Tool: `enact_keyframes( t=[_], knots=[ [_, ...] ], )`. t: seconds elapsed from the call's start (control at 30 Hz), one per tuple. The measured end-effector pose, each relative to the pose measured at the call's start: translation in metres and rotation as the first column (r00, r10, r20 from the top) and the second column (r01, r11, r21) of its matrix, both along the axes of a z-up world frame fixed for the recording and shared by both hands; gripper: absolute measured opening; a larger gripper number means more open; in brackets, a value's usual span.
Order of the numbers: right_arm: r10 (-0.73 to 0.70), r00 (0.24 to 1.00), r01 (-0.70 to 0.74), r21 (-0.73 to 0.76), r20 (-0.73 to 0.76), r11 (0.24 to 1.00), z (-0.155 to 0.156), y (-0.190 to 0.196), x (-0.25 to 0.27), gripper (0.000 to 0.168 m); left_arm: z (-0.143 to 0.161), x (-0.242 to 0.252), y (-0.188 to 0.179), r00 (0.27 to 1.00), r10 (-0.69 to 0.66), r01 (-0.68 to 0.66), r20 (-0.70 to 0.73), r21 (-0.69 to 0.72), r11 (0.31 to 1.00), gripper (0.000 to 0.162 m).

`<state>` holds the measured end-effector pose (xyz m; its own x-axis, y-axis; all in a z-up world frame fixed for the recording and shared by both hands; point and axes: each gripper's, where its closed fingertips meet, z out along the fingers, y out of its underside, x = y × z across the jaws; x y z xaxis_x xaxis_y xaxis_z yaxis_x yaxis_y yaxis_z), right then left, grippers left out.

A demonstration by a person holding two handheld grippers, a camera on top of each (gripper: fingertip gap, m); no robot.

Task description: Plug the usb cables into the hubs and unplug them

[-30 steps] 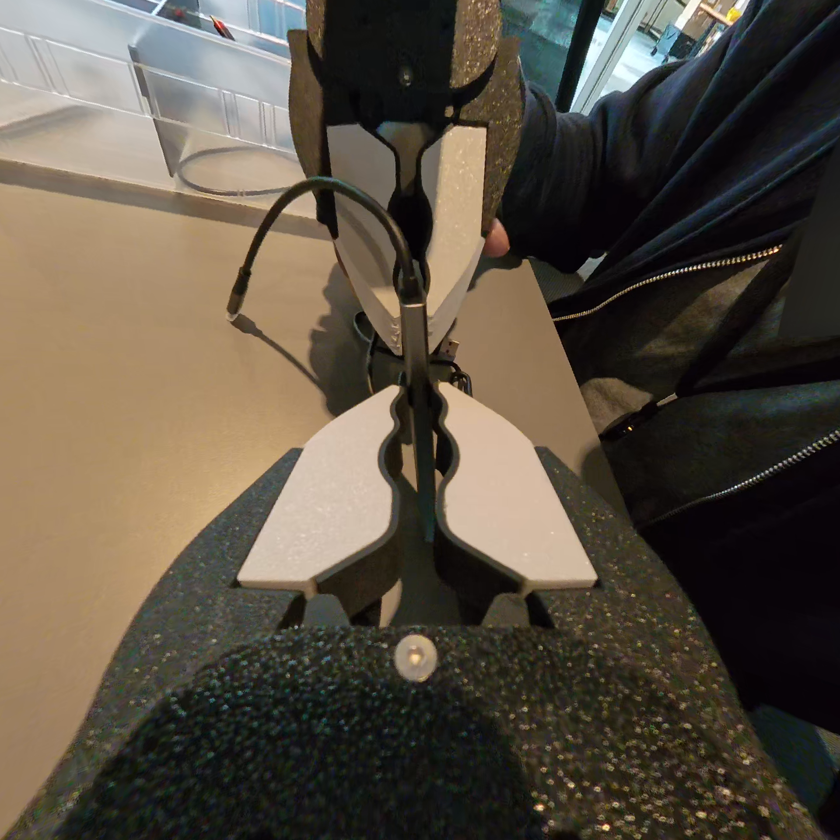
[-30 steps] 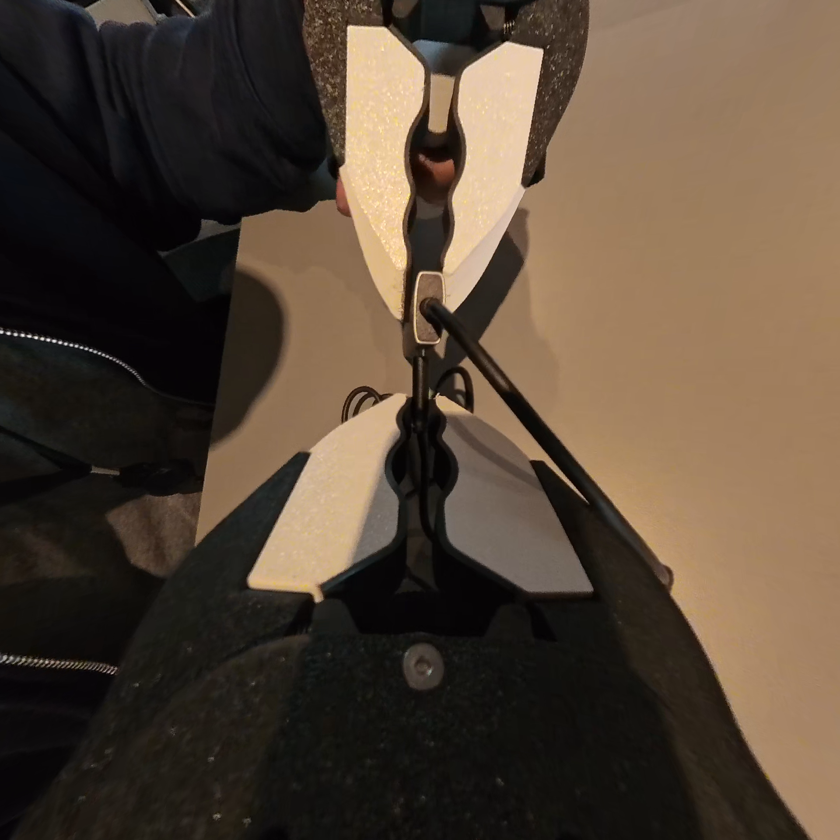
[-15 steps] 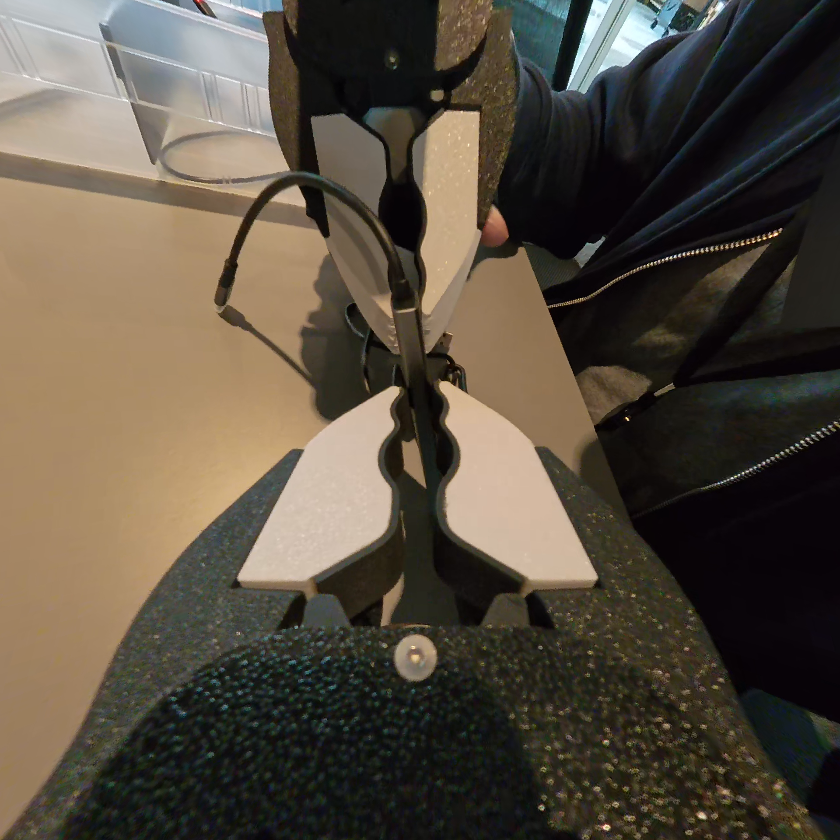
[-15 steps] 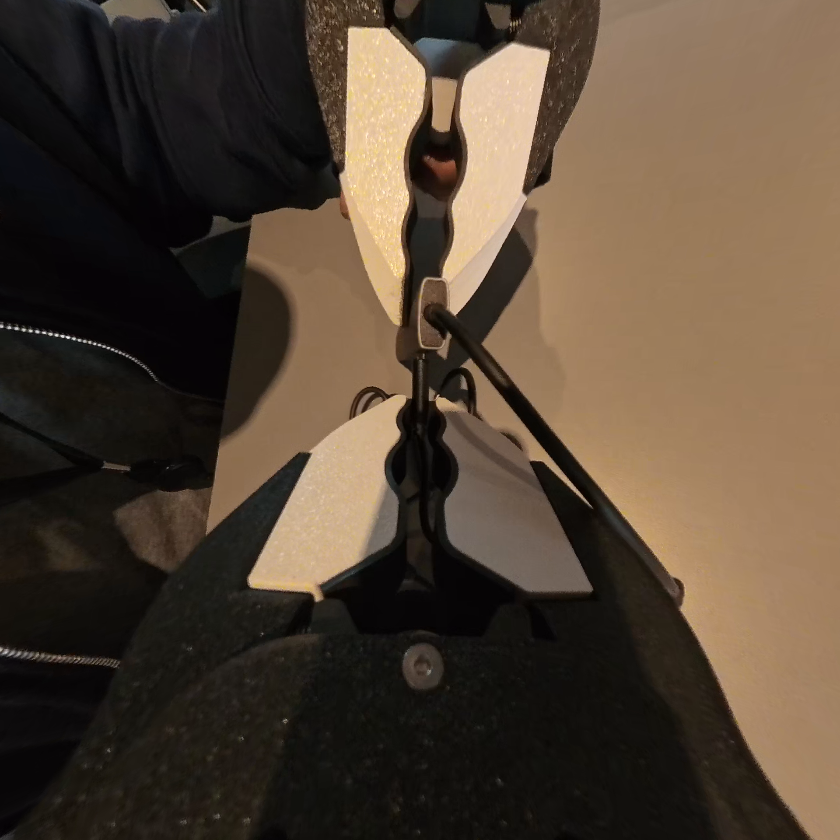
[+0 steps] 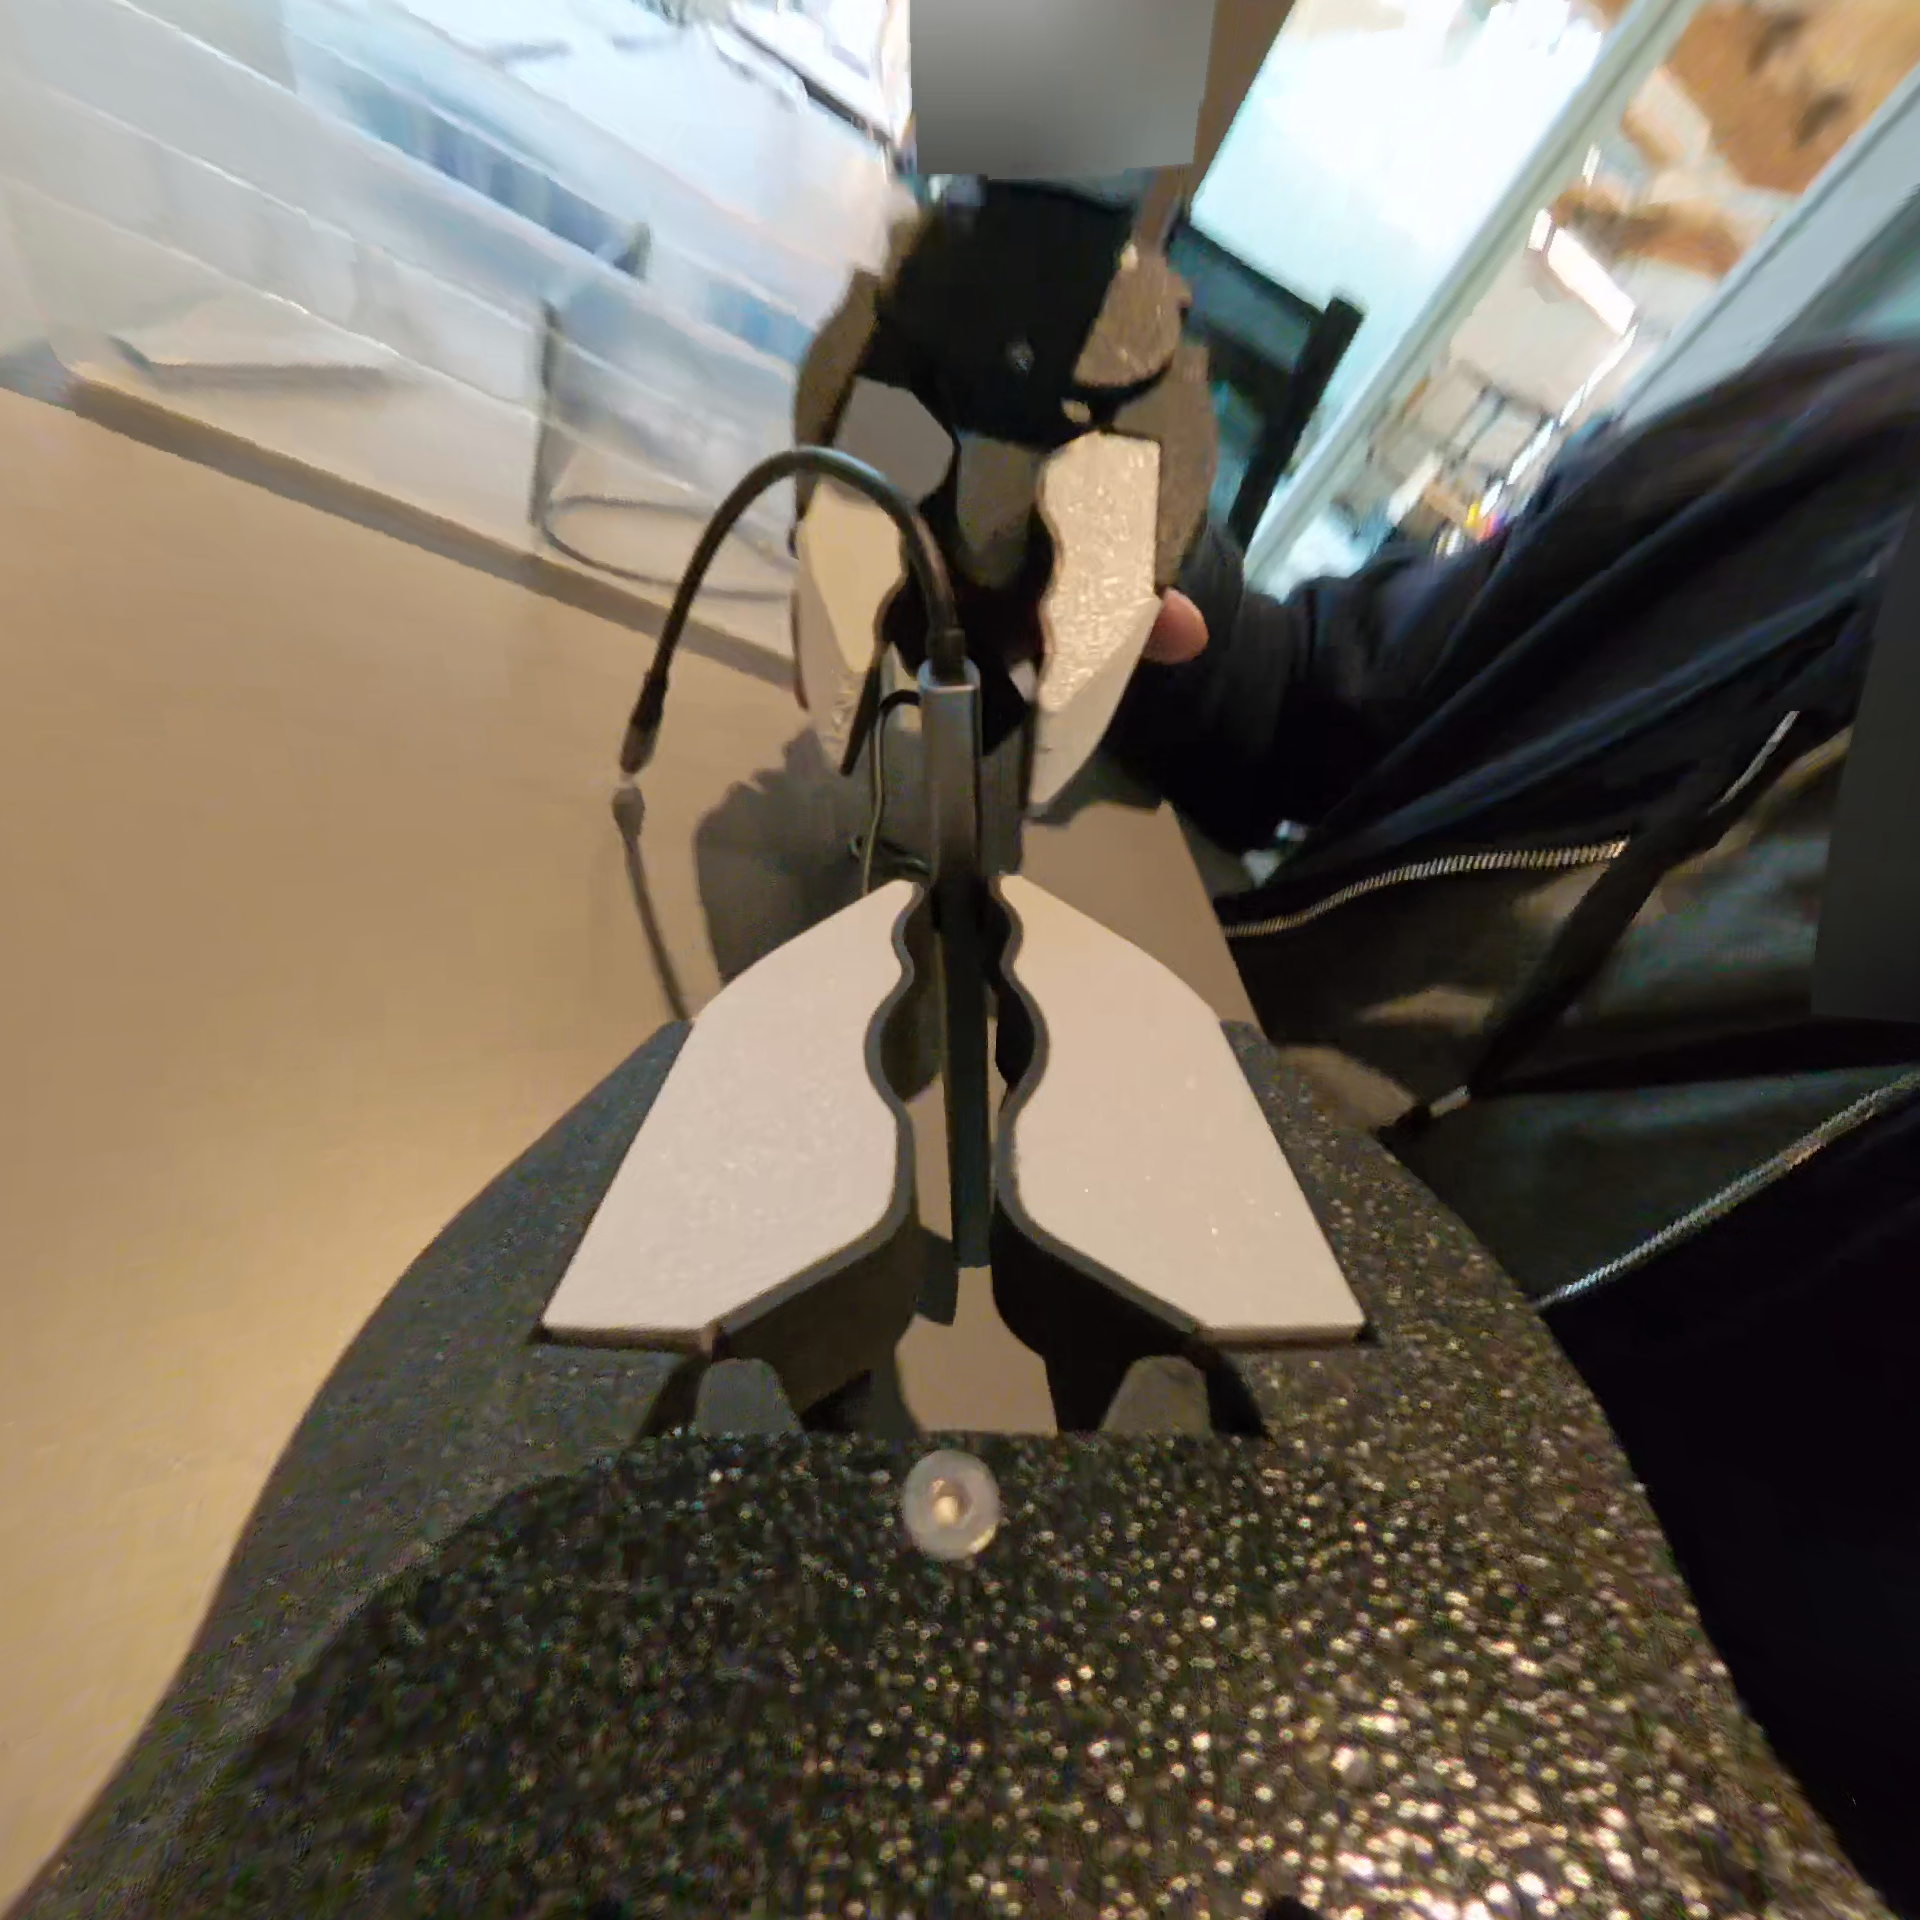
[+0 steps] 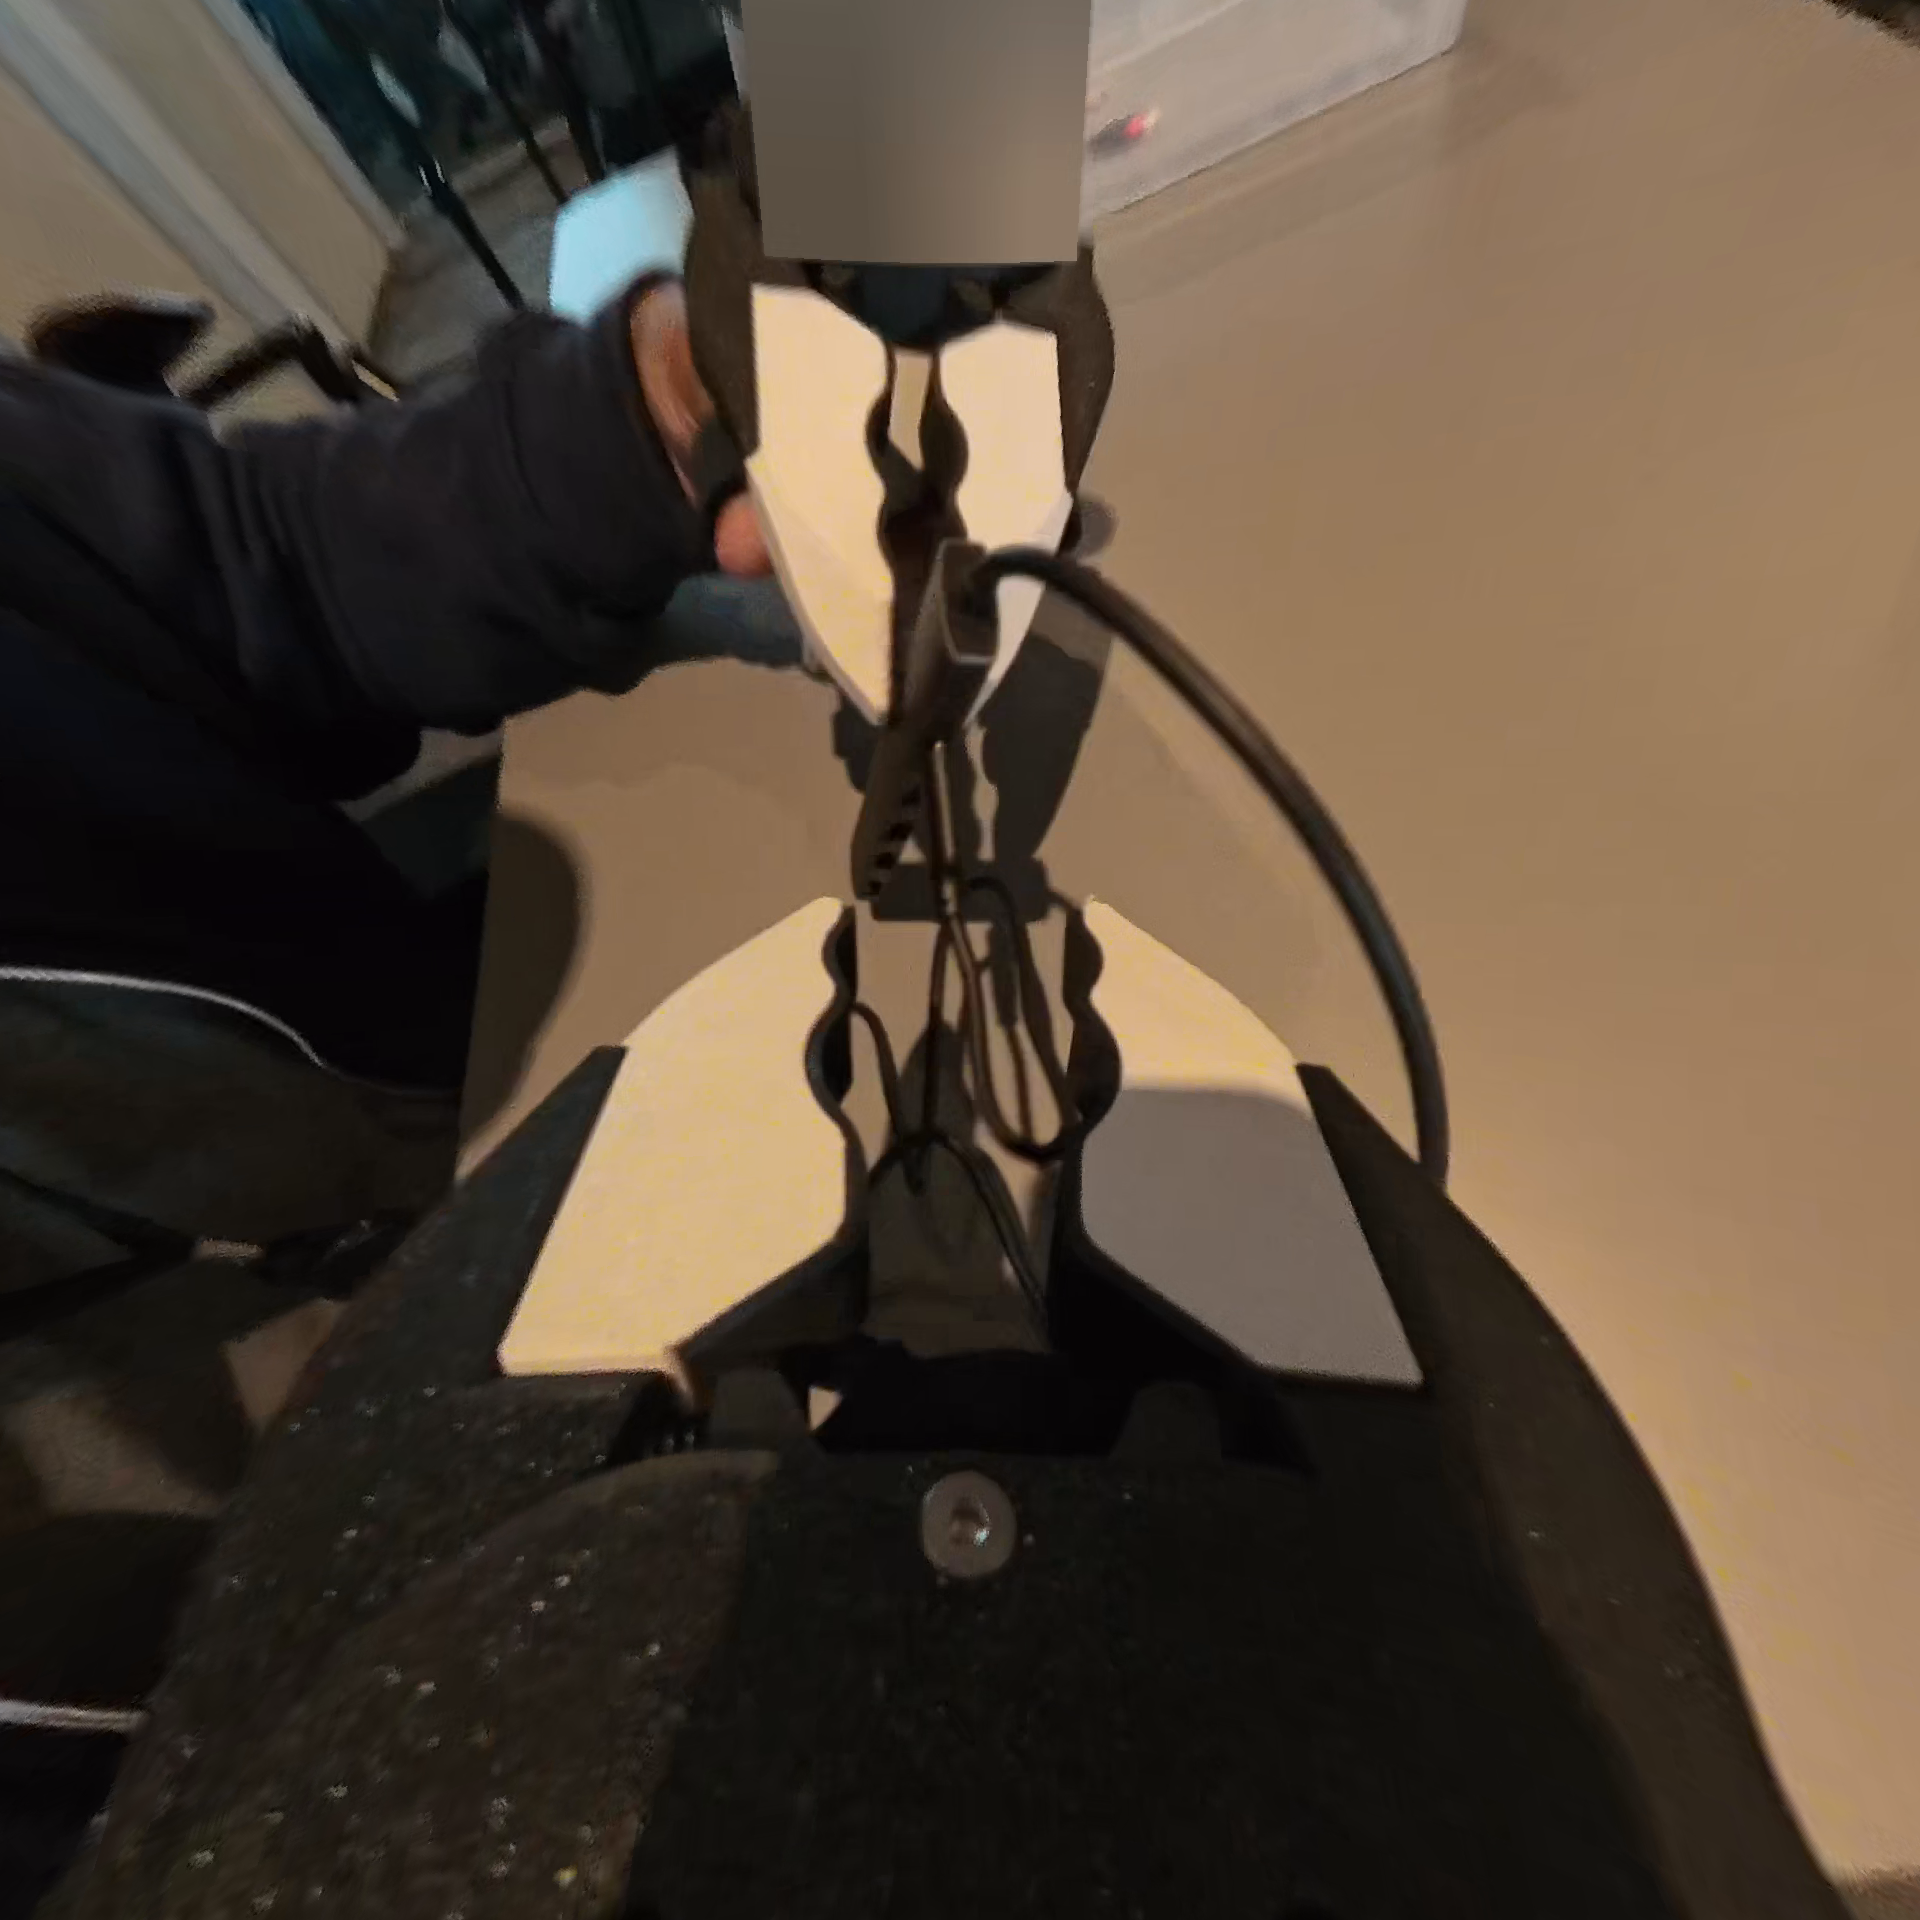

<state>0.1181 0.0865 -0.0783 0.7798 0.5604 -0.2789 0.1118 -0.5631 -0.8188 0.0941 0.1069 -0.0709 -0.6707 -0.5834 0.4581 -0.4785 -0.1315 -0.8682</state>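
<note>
My left gripper (image 5: 961,894) is shut on a slim grey USB hub (image 5: 951,769), held edge-on above the beige table (image 5: 312,935). The hub's thick black lead (image 5: 727,540) arcs up and left to a free plug (image 5: 639,727). My right gripper (image 6: 966,914) is open and holds nothing. It faces the left gripper (image 6: 930,696) and the hub (image 6: 914,727). A thin black USB cable (image 6: 997,1039) hangs from the hub's underside and loops on the table, between my right fingers without touching them. The right gripper also shows open behind the hub in the left wrist view (image 5: 945,743).
A person's dark sleeves hold both grippers (image 5: 1455,675) (image 6: 364,540). The table edge (image 5: 1195,862) runs close beside the grippers. A clear plastic bin (image 5: 416,208) stands at the table's far side. The thick hub lead (image 6: 1351,883) sweeps to the right of my right gripper. The grippers' ends are close to 4 cm from one another.
My right gripper has opened, let go of the thin cable below the hub and drawn back a little. My left gripper still grips the hub and has tilted.
</note>
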Motion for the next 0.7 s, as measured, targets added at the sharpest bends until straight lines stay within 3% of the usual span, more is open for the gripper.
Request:
enact_keyframes(
  t=[0.17, 0.27, 0.37, 0.43, 0.6, 0.7],
  knots=[
    [-0.167, 0.958, 0.223, 0.244, -0.231, 0.944, 0.062, 0.012, 0.024, 0.028, 0.018, 0.011, 0.023, 0.990, 0.134, -0.126, 0.034, -0.189, 0.974, 0.009],
    [-0.140, 0.945, 0.257, 0.407, -0.296, 0.877, 0.096, 0.002, 0.021, 0.011, 0.025, 0.018, 0.036, 0.973, 0.226, -0.207, 0.040, -0.274, 0.939, 0.009],
    [-0.098, 0.971, 0.150, 0.237, -0.219, 0.960, 0.063, 0.003, -0.003, 0.020, 0.031, 0.023, 0.047, 0.952, 0.300, -0.259, 0.059, -0.364, 0.895, 0.009],
    [-0.182, 0.965, 0.216, 0.178, -0.189, 0.960, 0.038, 0.016, -0.002, 0.026, 0.038, 0.023, 0.046, 0.948, 0.309, -0.246, 0.081, -0.431, 0.868, 0.009],
    [-0.236, 0.832, 0.404, 0.256, -0.501, 0.878, 0.062, 0.030, 0.021, 0.024, 0.042, 0.022, 0.029, 0.960, 0.258, -0.183, 0.105, -0.459, 0.869, 0.009],
    [-0.238, 0.815, 0.422, 0.259, -0.528, 0.869, 0.062, 0.032, 0.025, 0.019, 0.043, 0.023, 0.024, 0.962, 0.248, -0.170, 0.112, -0.465, 0.869, 0.009]
  ],
)
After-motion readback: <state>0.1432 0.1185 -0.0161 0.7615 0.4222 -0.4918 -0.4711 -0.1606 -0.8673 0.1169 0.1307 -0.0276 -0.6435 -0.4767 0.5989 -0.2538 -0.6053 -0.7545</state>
